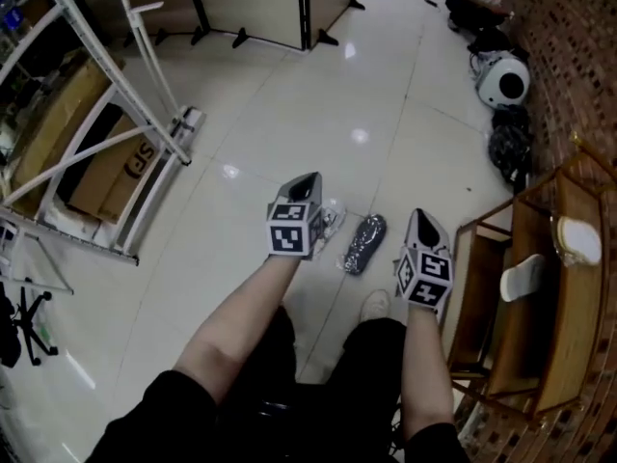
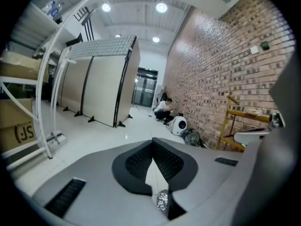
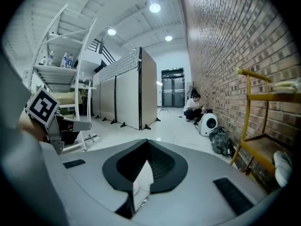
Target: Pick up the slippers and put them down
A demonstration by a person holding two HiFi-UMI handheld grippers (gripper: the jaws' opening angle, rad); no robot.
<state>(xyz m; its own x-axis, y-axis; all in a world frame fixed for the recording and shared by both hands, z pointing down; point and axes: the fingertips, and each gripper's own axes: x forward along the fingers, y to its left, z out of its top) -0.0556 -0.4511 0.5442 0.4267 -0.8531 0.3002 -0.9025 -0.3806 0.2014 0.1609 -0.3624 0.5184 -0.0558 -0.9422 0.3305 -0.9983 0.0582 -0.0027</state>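
The left tongs and right tongs are hanging closed, empty. The silver slippers are lying on the floor below, between them; putting-down is seemingly finishing, nothing is remaining.

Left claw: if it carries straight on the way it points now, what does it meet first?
Nothing close. Ahead of the left claw lies open white floor, which it would probably touch first given its slight downward tilt, though depth is unclear.

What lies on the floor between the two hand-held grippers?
A glittery silver slipper lies there on the floor; the head view shows it.
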